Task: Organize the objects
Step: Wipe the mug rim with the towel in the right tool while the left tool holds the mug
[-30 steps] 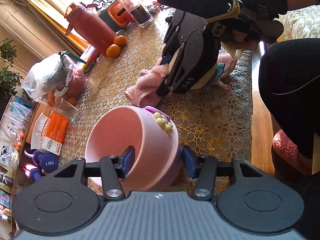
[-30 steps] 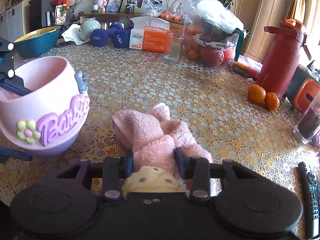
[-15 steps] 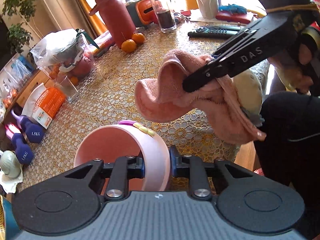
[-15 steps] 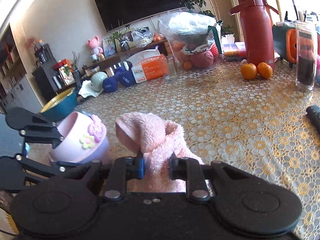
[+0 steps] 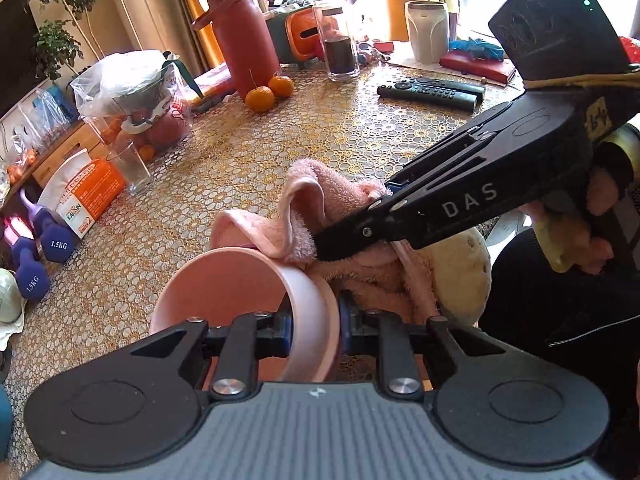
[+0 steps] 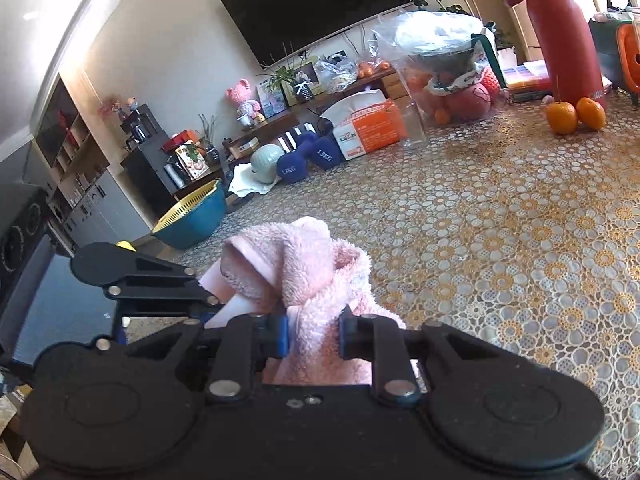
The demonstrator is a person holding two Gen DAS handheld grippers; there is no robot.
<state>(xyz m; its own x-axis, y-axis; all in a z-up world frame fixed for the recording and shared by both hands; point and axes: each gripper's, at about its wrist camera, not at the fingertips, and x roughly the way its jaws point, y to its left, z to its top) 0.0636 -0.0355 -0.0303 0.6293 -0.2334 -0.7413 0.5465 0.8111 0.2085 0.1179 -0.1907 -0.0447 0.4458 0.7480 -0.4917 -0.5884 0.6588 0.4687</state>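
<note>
My left gripper [image 5: 314, 330] is shut on the rim of a pink plastic bucket [image 5: 224, 284], one finger inside the wall and one outside. My right gripper [image 6: 313, 334] is shut on a fluffy pink plush toy [image 6: 304, 264] and holds it above the table. In the left wrist view the plush toy [image 5: 308, 204] hangs from the right gripper [image 5: 340, 236] right at the bucket's far rim, its folded ear drooping over the edge. A cream spotted part of the toy [image 5: 464, 268] hangs lower on the right. In the right wrist view the left gripper [image 6: 160, 284] is at the left.
The table [image 5: 360, 136] has a gold lace cloth. On it stand a red flask [image 5: 244, 36], two oranges [image 5: 270, 92], a glass of dark liquid [image 5: 338, 46], remotes [image 5: 432, 90], an empty glass [image 5: 130, 164], a bagged bowl [image 5: 132, 92], an orange box [image 5: 86, 196] and blue dumbbells [image 5: 44, 252].
The right gripper has carried the plush toy from the table up to the bucket's rim. The left gripper has closed on the bucket's rim and tilted the bucket.
</note>
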